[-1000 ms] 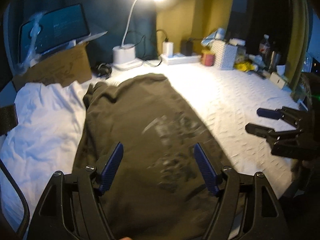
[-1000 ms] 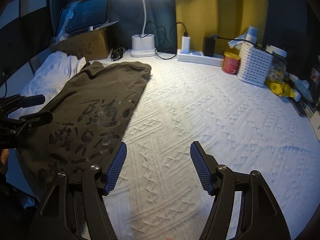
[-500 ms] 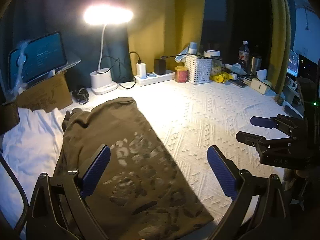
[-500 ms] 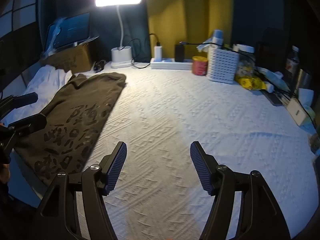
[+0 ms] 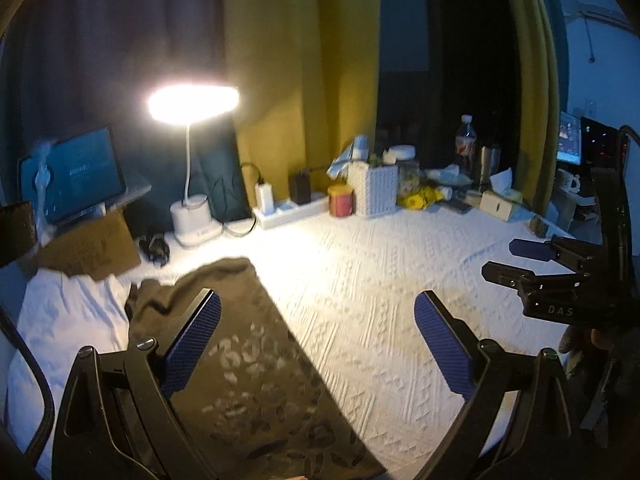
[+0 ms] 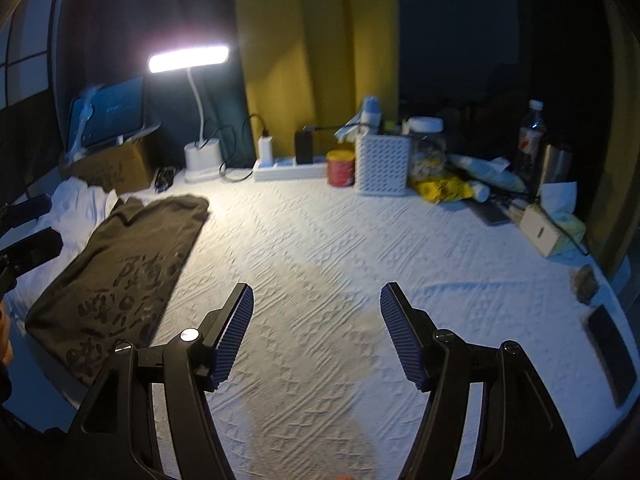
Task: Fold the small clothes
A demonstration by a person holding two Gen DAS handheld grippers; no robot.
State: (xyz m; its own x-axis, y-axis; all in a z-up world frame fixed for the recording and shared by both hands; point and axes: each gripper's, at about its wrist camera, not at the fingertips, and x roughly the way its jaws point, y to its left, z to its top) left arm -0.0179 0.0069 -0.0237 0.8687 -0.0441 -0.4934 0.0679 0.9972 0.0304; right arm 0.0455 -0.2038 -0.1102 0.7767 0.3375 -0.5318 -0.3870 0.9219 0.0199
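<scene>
With both claws, left (image 5: 316,344) and right (image 6: 316,334), released and empty, the limp, light shirt (image 6: 120,276) looks best pinched at a hem corner.

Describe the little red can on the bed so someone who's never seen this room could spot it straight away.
Start at the lit desk lamp at the back of the white bedspread and follow the white power strip rightward. The red can stands at its end, right beside the white perforated basket. It is the only red, yellow-lidded thing there.
</scene>
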